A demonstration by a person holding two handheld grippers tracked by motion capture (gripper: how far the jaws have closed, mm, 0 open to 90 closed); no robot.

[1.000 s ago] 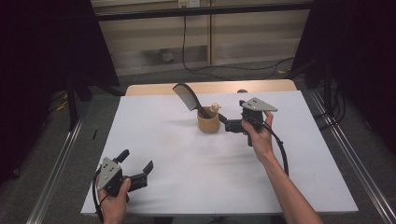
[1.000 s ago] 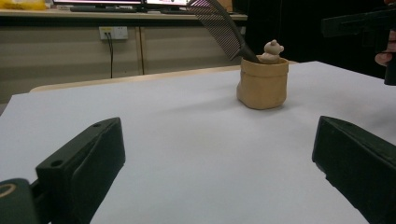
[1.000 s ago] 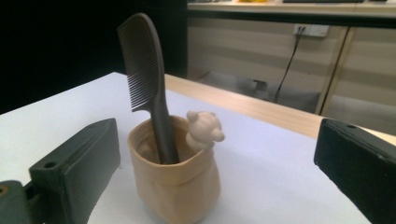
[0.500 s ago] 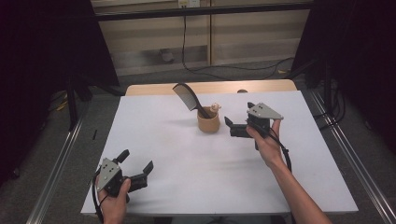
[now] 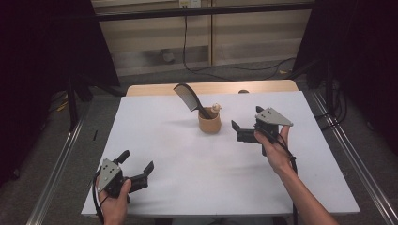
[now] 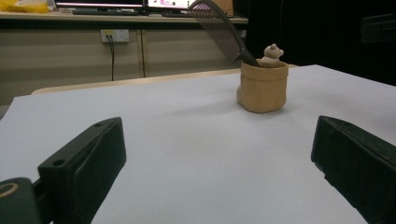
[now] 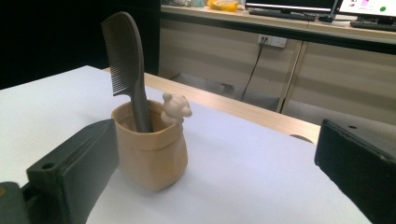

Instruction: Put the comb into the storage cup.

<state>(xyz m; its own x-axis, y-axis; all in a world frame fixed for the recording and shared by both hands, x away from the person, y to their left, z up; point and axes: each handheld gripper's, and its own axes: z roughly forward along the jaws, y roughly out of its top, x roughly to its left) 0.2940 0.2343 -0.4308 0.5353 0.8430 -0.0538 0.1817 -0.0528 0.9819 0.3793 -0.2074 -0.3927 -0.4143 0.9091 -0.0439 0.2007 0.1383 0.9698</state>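
1. Table (image 5: 187,154): flat rectangle under a smooth, matte white cover; a strip of pale wood shows along the far edge.
2. Cup (image 5: 209,122): small tan holder with soft, slightly creased walls and a rolled rim, like a stubby sack. It stands upright on the table, a little past centre towards the far edge.
3. Comb (image 5: 187,98): dark, hard plastic, long curved back with fine even teeth. Its handle sits inside the cup; the toothed end leans out up and to the left in the high view.
4. Figure (image 7: 175,108): small, rounded, tan bear-like shape perched at the cup's rim, beside the comb handle.
5. Your left gripper (image 5: 137,169): held low over the near-left part of the table, well apart from the cup, hand wrapped around the body from below. Its 2 blocky black jaws stand wide apart with nothing between them.
6. Your right gripper (image 5: 238,127): held just right of the cup, not touching it, forearm reaching in from the near-right, grey plate on top. Jaws point left at the cup, spread wide, gripping nothing.
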